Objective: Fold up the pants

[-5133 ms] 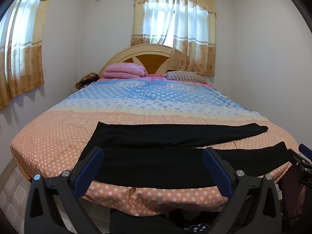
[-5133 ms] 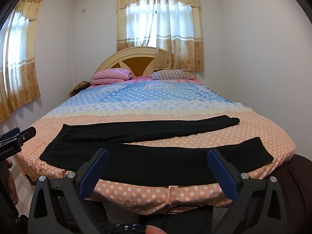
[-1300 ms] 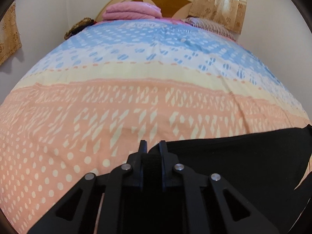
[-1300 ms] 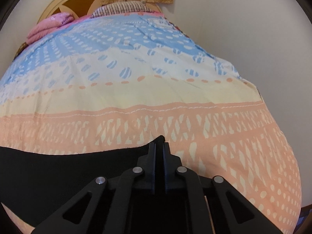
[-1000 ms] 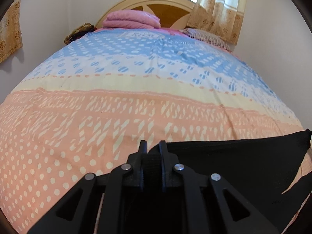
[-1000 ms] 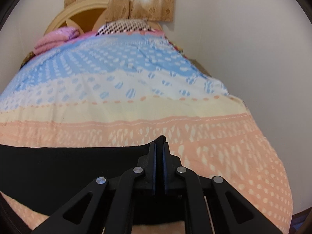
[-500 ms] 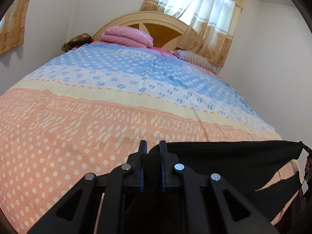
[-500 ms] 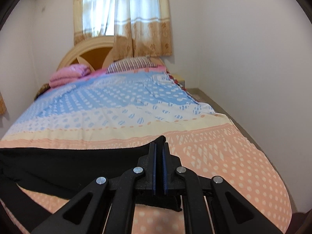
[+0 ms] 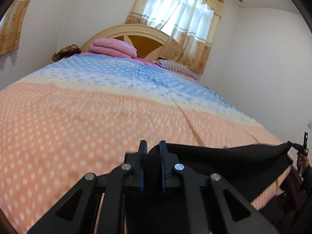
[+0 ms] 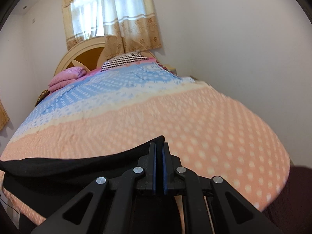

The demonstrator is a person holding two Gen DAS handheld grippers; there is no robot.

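Note:
The black pants (image 9: 230, 163) hang stretched between my two grippers, lifted above the near end of the bed. My left gripper (image 9: 151, 146) is shut on the pants' left end, with black cloth bunched between its blue pads. My right gripper (image 10: 159, 146) is shut on the right end of the pants (image 10: 78, 167). In the left wrist view the right gripper's tip (image 9: 298, 147) shows at the far right, pinching the far corner of the cloth. The lower part of the pants drops out of sight below the grippers.
The bed (image 9: 78, 120) has a peach, cream and blue dotted cover. A folded pink blanket (image 9: 113, 46) and a striped pillow (image 9: 175, 68) lie by the headboard (image 9: 140, 37). White walls stand close on the right (image 10: 243, 48). Curtained window (image 10: 109, 13) behind.
Both grippers have risen and pulled back from the bed with the pants held taut between them. The views tilted up, so more wall and window show. Five seconds ago both were open.

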